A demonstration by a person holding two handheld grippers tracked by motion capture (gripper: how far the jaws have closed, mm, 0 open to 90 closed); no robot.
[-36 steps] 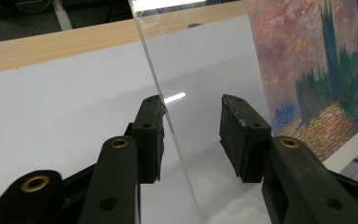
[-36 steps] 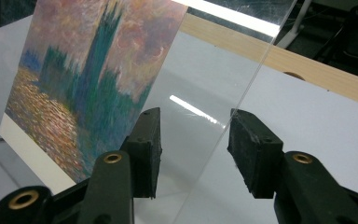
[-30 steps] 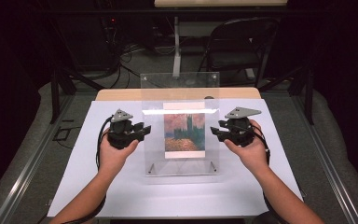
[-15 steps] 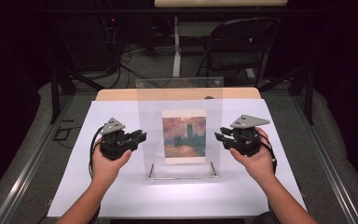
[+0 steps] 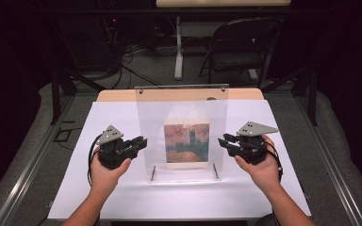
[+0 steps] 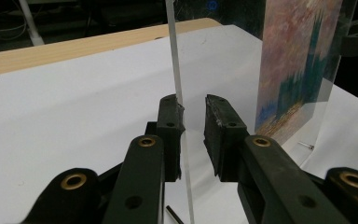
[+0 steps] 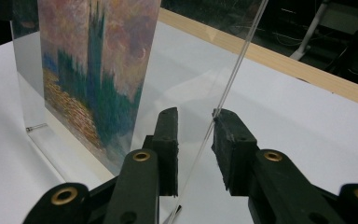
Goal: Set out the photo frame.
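A clear acrylic picture frame [image 5: 181,132] stands upright near the middle of a white-covered desk [image 5: 122,202], a small painted print [image 5: 186,143] of towers under a pink sky pressed inside it, low in the pane. Two short metal pegs [image 5: 215,170] prop the frame at its foot.

A person's forearms come in from the near edge of the desk, one on each side of the frame. The left tongs [image 5: 139,142] sit at the frame's left edge, about level with the print. In the left gripper view the thin edge of the pane [image 6: 179,93] runs up between the tongs [image 6: 195,105]; it lies against the left-hand pad, while a gap shows before the other pad, so the tongs are narrowed but not clamped. They have just been closing.

The right tongs [image 5: 225,142] sit at the frame's right edge, at the same level. In the right gripper view the pane's edge [image 7: 235,70] passes between the tongs [image 7: 195,116] and meets the tip of the right-hand pad, with a gap left at the other. These tongs too have just been closing around the pane without pinching it.

Behind the frame, beyond the far wooden edge of the desk, stands a folding chair [image 5: 245,47].
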